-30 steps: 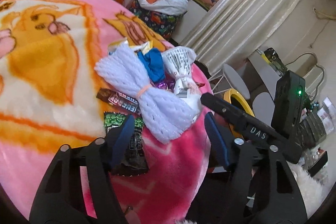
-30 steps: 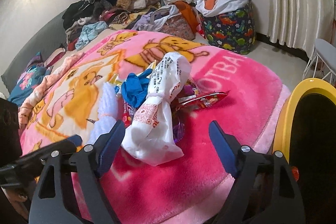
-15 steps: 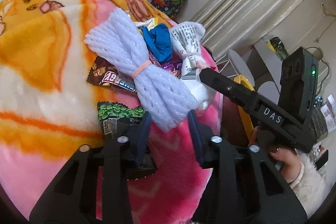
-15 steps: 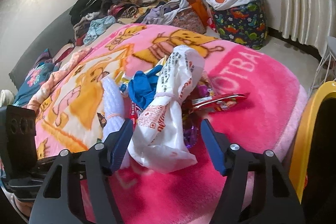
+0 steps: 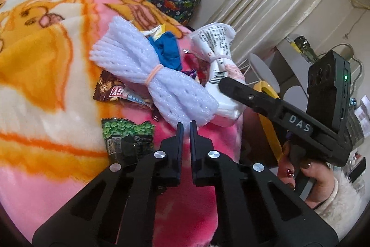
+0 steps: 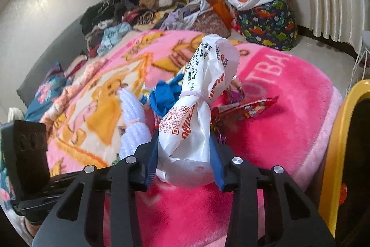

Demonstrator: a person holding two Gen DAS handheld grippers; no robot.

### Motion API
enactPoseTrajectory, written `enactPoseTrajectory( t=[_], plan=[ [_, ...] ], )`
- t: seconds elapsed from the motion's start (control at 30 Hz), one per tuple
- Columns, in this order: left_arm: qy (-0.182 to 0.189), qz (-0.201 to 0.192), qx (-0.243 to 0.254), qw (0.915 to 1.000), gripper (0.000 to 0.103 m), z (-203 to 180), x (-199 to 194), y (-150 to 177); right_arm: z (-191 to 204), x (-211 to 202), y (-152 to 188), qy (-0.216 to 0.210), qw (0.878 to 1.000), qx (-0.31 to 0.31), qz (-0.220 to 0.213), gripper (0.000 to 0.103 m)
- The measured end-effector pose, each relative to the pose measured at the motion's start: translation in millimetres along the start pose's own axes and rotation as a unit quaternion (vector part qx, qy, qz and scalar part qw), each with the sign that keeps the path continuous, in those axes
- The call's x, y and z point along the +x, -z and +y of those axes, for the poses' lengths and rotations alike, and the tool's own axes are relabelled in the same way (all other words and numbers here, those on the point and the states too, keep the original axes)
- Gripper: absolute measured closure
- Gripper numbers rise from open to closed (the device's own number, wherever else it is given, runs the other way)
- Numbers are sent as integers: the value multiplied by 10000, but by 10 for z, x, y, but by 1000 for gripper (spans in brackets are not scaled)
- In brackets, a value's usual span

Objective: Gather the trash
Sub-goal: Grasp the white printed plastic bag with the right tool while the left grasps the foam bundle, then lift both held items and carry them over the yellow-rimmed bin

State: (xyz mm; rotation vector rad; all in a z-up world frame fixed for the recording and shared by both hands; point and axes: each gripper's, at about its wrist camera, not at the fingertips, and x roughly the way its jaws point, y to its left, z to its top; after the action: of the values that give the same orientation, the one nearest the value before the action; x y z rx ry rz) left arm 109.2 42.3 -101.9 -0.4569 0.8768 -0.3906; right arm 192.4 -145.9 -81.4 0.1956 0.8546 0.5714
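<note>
A heap of trash lies on the pink cartoon blanket [image 5: 34, 61]. My left gripper [image 5: 186, 125] is shut, its tips pinching the near edge of a white foam net bundle [image 5: 161, 85] tied with a rubber band. My right gripper [image 6: 185, 154] has its jaws closing around the lower part of a white printed plastic bag [image 6: 198, 112], and the blue pads [image 6: 153, 154] touch both of its sides. A crumpled blue piece [image 5: 167, 53] lies between the bundle and the bag. A chocolate bar wrapper [image 5: 115, 90] and a green snack packet [image 5: 126, 138] lie to the left.
A red wrapper [image 6: 245, 109] lies right of the bag. A yellow-rimmed bin [image 6: 340, 138] stands at the bed's right edge. Piled clothes [image 6: 143, 4] and a dinosaur-print bag [image 6: 266, 22] lie beyond the blanket. A hand [image 5: 309, 175] holds the right gripper.
Both pairs of jaws have come in from wide open: the left has shut on the foam bundle's near end, and the right has narrowed around the white bag. Both grippers edged closer to the heap.
</note>
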Motion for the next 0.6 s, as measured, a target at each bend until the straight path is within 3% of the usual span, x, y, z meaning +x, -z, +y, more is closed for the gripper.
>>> enactPoseTrajectory(
  t=[0.6],
  plan=[
    [-76, -634, 560, 9964, 102, -365, -385, -194, -56, -683, 40, 107, 9976, 106, -677, 66]
  ],
)
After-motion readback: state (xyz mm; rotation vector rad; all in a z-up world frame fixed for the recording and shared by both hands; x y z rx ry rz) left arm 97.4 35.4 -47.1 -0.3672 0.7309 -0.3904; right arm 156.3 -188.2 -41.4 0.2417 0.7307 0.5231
